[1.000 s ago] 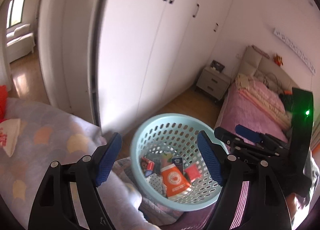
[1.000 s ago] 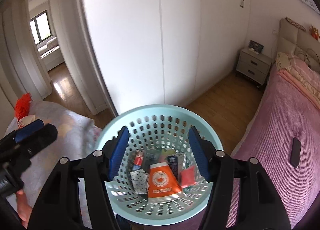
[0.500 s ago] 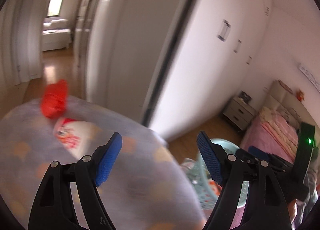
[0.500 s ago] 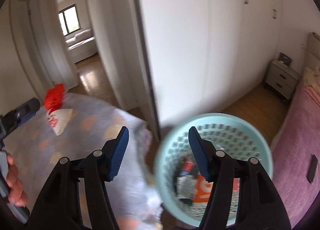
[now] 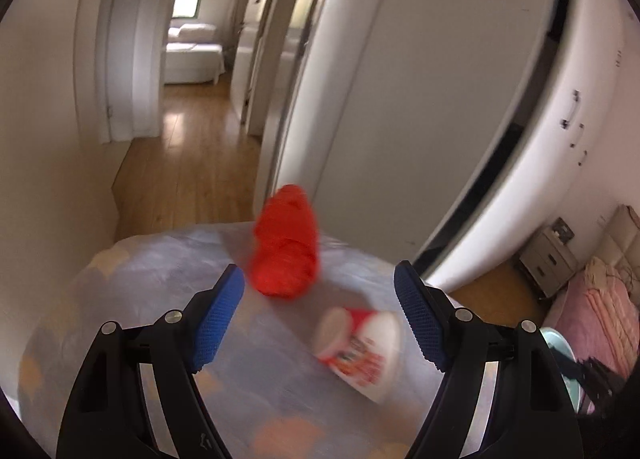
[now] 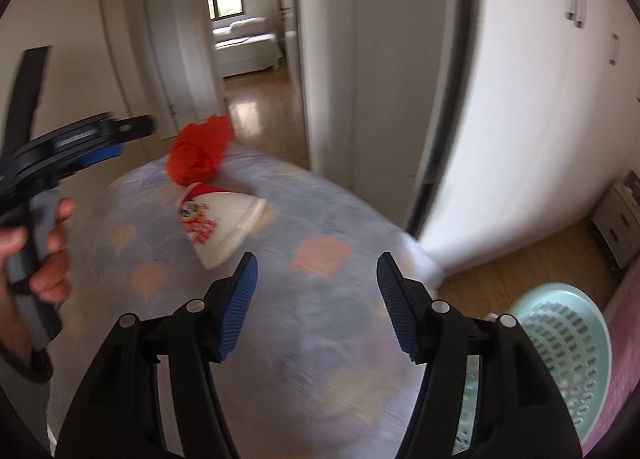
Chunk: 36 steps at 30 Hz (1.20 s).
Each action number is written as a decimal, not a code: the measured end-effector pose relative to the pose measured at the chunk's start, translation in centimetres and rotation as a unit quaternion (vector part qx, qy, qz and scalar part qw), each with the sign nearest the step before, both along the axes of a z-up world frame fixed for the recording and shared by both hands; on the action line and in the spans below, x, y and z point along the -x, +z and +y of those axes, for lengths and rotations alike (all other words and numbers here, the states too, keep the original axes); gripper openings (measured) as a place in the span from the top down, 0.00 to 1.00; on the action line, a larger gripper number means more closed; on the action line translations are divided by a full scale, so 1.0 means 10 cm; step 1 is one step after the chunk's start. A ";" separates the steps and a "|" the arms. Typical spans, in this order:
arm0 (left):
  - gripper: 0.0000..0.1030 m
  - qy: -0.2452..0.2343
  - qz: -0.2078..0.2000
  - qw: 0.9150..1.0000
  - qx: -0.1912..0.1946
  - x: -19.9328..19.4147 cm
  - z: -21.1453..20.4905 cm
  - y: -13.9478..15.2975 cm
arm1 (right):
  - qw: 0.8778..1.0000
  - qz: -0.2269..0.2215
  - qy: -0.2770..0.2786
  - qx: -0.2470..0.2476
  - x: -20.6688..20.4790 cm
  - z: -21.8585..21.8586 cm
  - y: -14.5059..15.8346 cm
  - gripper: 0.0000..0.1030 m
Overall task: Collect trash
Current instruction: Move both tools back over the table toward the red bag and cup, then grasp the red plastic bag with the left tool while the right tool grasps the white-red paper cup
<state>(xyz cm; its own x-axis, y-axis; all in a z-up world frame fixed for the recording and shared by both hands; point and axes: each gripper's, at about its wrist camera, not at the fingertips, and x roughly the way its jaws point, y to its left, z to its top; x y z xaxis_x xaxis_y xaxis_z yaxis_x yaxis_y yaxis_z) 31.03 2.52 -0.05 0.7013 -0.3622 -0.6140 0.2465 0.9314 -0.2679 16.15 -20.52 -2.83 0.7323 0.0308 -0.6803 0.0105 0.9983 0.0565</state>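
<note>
A crumpled red bag (image 5: 286, 247) and a white-and-red paper cup (image 5: 360, 351) on its side lie on a pale patterned table (image 5: 160, 299). My left gripper (image 5: 320, 319) is open and empty, hovering just short of both. In the right wrist view the red bag (image 6: 200, 155) and the cup (image 6: 218, 219) lie ahead and left of my open, empty right gripper (image 6: 316, 307). The left gripper (image 6: 100, 139) shows at far left, above the table. The teal mesh basket (image 6: 568, 355) sits at lower right.
White wardrobe doors (image 6: 520, 99) stand to the right. An open doorway (image 5: 192, 59) leads to a hallway with wood floor. A nightstand (image 5: 548, 263) and a pink bed (image 5: 600, 319) are at the far right.
Both grippers swung left, away from the basket and over the table. The red bag and cup now lie in front of the left gripper. Both grippers stayed open.
</note>
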 end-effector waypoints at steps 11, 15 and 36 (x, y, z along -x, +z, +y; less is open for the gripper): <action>0.27 -0.013 0.076 0.997 0.027 -0.79 0.03 -0.38 | 0.998 0.005 0.055 0.009 -0.41 0.43 -0.08 0.43; 0.42 -0.004 0.085 0.996 -0.015 -0.89 -0.09 -0.51 | 0.998 0.008 0.060 -0.005 -0.50 0.46 -0.13 0.41; 0.68 0.029 0.047 0.998 0.005 0.06 0.73 -0.45 | 0.993 0.062 -0.012 -0.099 -1.27 0.82 -0.54 0.09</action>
<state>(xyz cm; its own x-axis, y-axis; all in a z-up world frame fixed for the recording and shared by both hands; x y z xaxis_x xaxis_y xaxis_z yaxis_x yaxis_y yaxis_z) 30.38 9.81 -4.55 0.6604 -0.3299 -0.6745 0.1661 0.9402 -0.2973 28.88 -12.36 -8.27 0.6457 0.1572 -0.7472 0.0527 0.9671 0.2490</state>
